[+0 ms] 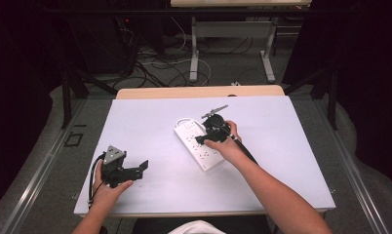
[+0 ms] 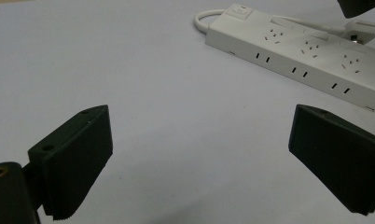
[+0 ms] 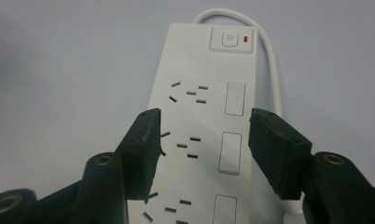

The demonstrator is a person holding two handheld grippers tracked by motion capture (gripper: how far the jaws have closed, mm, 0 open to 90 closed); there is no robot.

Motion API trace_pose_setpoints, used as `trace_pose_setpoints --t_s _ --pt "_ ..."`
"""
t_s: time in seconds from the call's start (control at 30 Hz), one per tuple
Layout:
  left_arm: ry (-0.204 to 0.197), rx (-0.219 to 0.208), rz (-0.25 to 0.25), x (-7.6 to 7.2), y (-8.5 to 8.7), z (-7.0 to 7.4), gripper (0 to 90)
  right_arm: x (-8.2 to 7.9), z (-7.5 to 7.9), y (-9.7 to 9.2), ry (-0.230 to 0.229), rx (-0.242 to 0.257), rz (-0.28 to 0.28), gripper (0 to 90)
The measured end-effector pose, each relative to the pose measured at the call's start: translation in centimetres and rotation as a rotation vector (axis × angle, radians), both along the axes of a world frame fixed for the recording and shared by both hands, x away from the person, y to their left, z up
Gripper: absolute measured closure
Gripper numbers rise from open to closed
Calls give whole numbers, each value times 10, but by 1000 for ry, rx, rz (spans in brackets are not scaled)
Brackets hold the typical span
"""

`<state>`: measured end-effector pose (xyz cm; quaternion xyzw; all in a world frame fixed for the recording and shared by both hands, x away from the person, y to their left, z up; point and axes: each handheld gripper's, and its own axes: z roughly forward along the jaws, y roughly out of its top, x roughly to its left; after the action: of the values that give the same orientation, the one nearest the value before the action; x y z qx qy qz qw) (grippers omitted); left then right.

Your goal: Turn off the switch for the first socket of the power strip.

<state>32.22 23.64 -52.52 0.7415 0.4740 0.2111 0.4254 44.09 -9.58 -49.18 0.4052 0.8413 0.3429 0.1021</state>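
A white power strip (image 1: 200,145) lies slantwise on the white table top, right of the middle. Its switch (image 3: 228,38) with a small red light sits at the far end, and its white cord (image 3: 271,60) loops out there and runs back along the strip's side. My right gripper (image 1: 202,139) hovers over the strip's middle sockets, open, with nothing pinched between its jaws (image 3: 204,144). My left gripper (image 1: 143,168) rests near the table's front left, open wide and empty (image 2: 199,154), pointing toward the strip (image 2: 307,60). A white plug (image 2: 363,30) lies on the strip's far side.
The white table top (image 1: 150,126) has a wooden strip (image 1: 199,91) along its far edge. Beyond it stand the legs of another table (image 1: 194,53) and loose cables (image 1: 155,66) on the floor. Dark curtains close both sides.
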Motion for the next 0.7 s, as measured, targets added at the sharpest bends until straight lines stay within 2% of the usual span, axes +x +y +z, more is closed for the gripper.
trace_pose_setpoints --t_s 0.03,0.07,0.1,0.13,0.3,0.33,0.43,0.53,0.7 --pt "-1 0 0 0 0 0 61 -1 0 -1 -12 0 5 396" --pt "0 1 -1 0 0 0 61 -2 1 -2 5 -9 6 385" --pt "0 1 -1 0 0 0 61 -3 0 -3 -7 5 5 374" --pt "0 2 -1 0 0 0 61 -5 1 -4 11 -7 -2 368" --pt "-4 11 -5 0 0 0 61 -9 3 -11 3 -16 10 354" --pt "-3 11 -5 0 0 0 61 -10 2 -12 -11 -3 1 351" --pt "-5 13 -6 0 0 0 61 -13 4 -16 6 2 -1 322" --pt "-1 4 -1 0 -1 0 61 -16 3 -21 -12 -1 7 280" --pt "-3 12 -3 0 0 0 61 -21 4 -29 -31 4 -20 207"
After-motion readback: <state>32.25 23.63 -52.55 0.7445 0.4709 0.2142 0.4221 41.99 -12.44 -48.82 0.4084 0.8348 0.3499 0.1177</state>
